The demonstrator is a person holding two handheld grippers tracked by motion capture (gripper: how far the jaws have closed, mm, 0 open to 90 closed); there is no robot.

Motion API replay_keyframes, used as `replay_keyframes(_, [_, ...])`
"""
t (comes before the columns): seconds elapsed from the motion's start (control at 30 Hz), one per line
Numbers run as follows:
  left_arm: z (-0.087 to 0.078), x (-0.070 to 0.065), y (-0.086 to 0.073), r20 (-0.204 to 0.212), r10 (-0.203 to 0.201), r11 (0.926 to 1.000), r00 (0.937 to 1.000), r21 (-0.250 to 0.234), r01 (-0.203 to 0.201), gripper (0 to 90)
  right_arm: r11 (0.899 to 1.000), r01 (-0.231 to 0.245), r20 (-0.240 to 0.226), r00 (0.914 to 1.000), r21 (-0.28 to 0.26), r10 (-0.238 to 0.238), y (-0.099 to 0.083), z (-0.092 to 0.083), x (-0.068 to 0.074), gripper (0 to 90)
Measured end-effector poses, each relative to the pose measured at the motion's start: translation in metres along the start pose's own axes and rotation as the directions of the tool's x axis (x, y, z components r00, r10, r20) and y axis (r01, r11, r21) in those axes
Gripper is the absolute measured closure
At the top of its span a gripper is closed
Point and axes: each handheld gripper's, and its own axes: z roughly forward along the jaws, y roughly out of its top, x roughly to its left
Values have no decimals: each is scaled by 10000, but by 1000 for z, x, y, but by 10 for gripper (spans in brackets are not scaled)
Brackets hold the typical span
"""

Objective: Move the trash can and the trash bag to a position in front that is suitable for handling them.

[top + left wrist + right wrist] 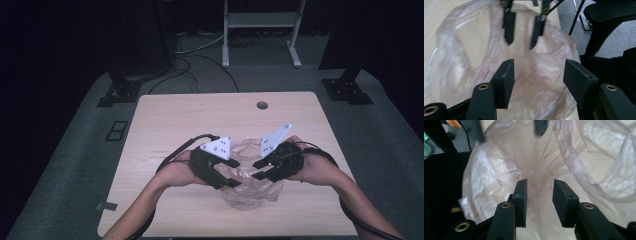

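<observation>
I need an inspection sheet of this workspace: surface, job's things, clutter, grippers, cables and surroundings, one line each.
Surface: light wooden table with a round cable hole near the far edge.
Job's things: one thin clear plastic bag, crumpled, lying on the table between the two grippers.
Clutter: nothing seen on the table besides the bag.
Grippers: left gripper and right gripper both hang over the bag with jaws open; in the gripper views no film sits clamped between the jaws.
Cables: a black cable trails from the left gripper; another runs along the right forearm; more lie on the floor behind the table.
Surroundings: grey carpet, a white frame stand at the back, black stand bases at both sides.
</observation>
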Motion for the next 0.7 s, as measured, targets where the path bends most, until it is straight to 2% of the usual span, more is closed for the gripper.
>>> replay_keyframes(0.13, [7, 0, 2, 63, 62, 9997, 10000, 242, -63, 402, 9999, 131, 90, 9999, 109, -132, 8, 2, -3, 639])
replay_keyframes(0.2, [6, 2, 2, -38, 84, 9998, 10000, 202, -83, 396, 9998, 175, 90, 9998, 61, -176, 11, 2, -6, 639])
replay_keyframes(0.27, [4, 6, 3, -101, -111, 9999, 9999, 53, 112, 392, 9998, 185, 116, 9998, -53, -184, 14, -1, -7, 639])
replay_keyframes(0.33, [2, 10, 3, -312, -173, 9997, 9994, 163, 178, 380, 9998, 176, 170, 9997, -43, -176, 16, -2, -10, 636])
replay_keyframes(0.5, [-3, 23, -1, -849, -400, 9989, 9956, 195, 418, 371, 9998, 187, 699, 9974, -32, -184, 15, -6, -19, 609])
replay_keyframes(0.57, [-4, 27, -3, -1197, -452, 9987, 9918, 178, 476, 371, 10000, 39, 859, 9963, -21, -37, 13, -7, -24, 592])
replay_keyframes(0.7, [-6, 35, -8, -1528, -666, 9976, 9860, 58, 683, 362, 9999, -105, 1196, 9928, -130, 120, 7, -9, -30, 555])
